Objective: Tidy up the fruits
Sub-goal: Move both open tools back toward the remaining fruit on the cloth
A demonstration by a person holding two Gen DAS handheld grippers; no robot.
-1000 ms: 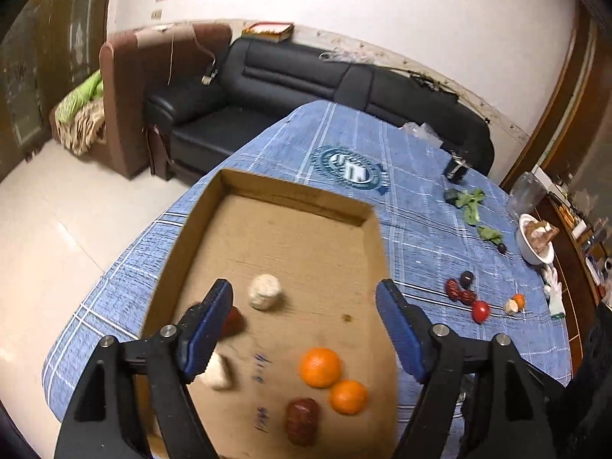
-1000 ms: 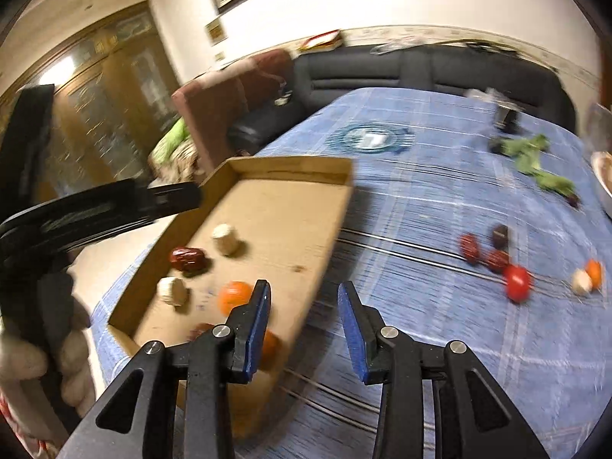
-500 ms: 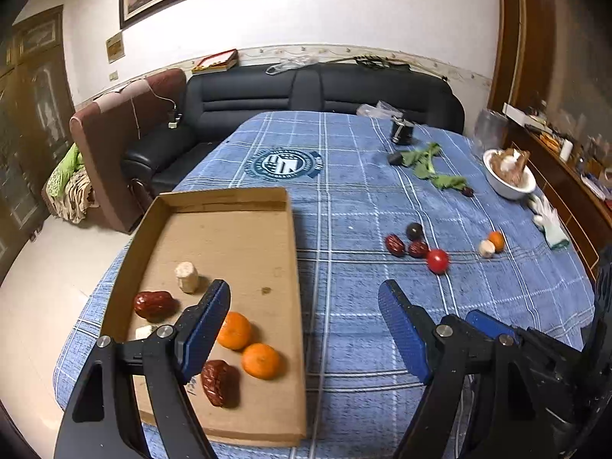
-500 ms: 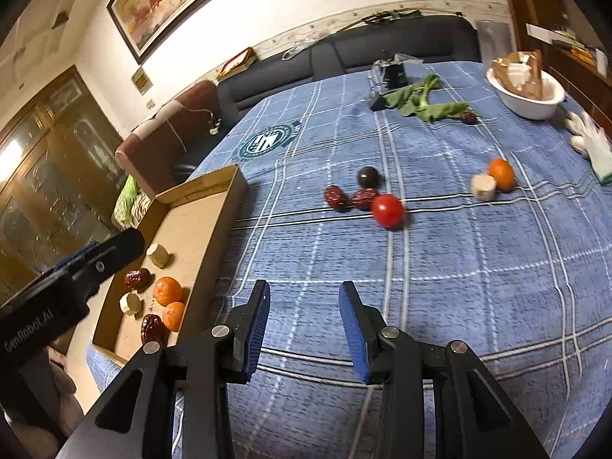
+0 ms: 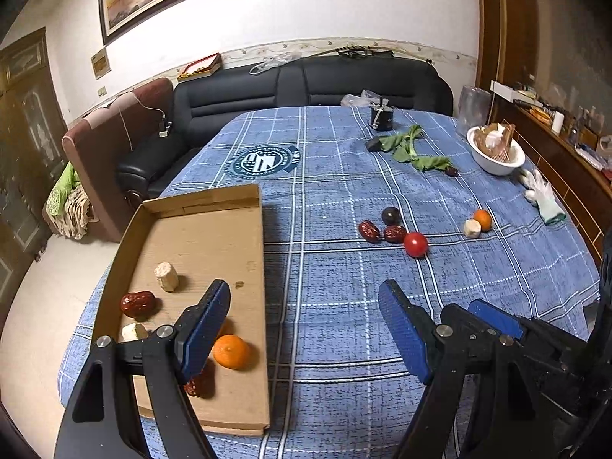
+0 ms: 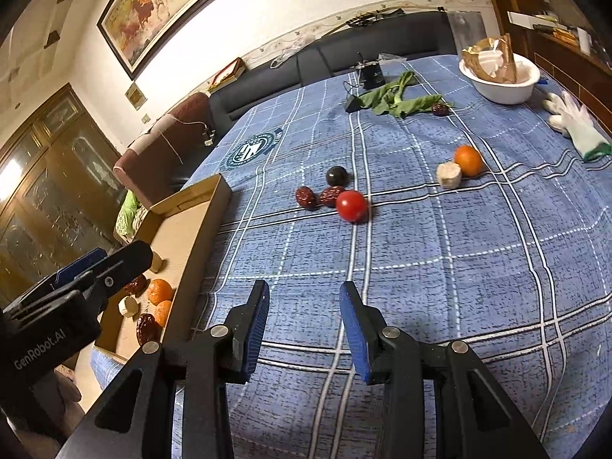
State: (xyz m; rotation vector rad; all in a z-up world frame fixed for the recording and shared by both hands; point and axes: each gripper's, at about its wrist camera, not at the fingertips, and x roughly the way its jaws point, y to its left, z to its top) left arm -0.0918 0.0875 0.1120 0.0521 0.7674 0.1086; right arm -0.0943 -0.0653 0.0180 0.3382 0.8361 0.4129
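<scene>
A shallow cardboard tray lies on the left of the blue checked table. It holds red dates, a mandarin and pale chunks; it also shows in the right wrist view. On the cloth lie a red tomato, two red dates, a dark plum, a mandarin and a pale chunk. My left gripper is open and empty over the tray's right edge. My right gripper is open and empty above the cloth, short of the tomato.
Green leaves, a small black device, a white bowl and a white glove lie at the far side. A black sofa stands behind the table.
Both grippers have swung right, away from the tray toward the loose fruit on the cloth. The right gripper has opened somewhat wider. Nothing was picked up.
</scene>
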